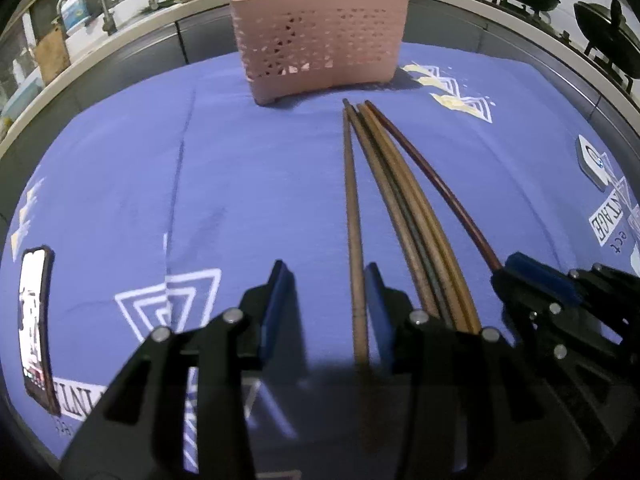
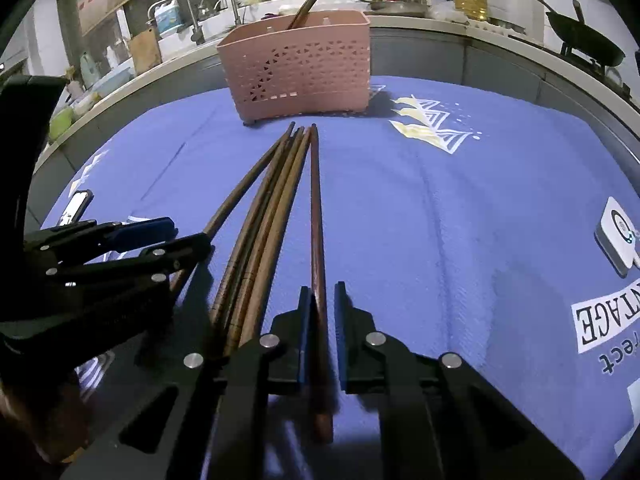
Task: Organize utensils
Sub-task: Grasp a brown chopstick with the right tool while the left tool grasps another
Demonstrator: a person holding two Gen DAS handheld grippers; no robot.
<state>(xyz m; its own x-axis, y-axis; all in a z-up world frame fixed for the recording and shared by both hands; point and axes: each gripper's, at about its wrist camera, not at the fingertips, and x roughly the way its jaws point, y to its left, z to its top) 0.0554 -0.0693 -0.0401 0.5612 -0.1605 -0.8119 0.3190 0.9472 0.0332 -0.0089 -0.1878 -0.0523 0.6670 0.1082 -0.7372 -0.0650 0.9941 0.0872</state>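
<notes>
From my left wrist, my left claw (image 1: pixel 326 300) hangs part-open over the blue cloth (image 1: pixel 120 168) with the leftmost chopstick (image 1: pixel 354 240) lying between its pads, nearer the right pad and, as far as I can tell, not pinched. The other loose chopsticks (image 1: pixel 408 216) fan out just to its right, and the darkest runs into my right claw (image 1: pixel 510 270) at the right edge. Straight ahead, past the stick tips, stands the pink basket (image 1: pixel 320 40), with a few chopsticks already upright in it (how many I cannot count).

From my right wrist, my right claw (image 2: pixel 322 316) has narrowed around the dark chopstick (image 2: pixel 316 216); the left pad seems to touch it, a slim gap shows on the right, so I cannot call the grip firm. My left claw (image 2: pixel 160 236) sits off to the left.

I judge this the pickup step: next comes a full pinch, a lift, then carrying the stick ahead to drop tip-down into the basket.
</notes>
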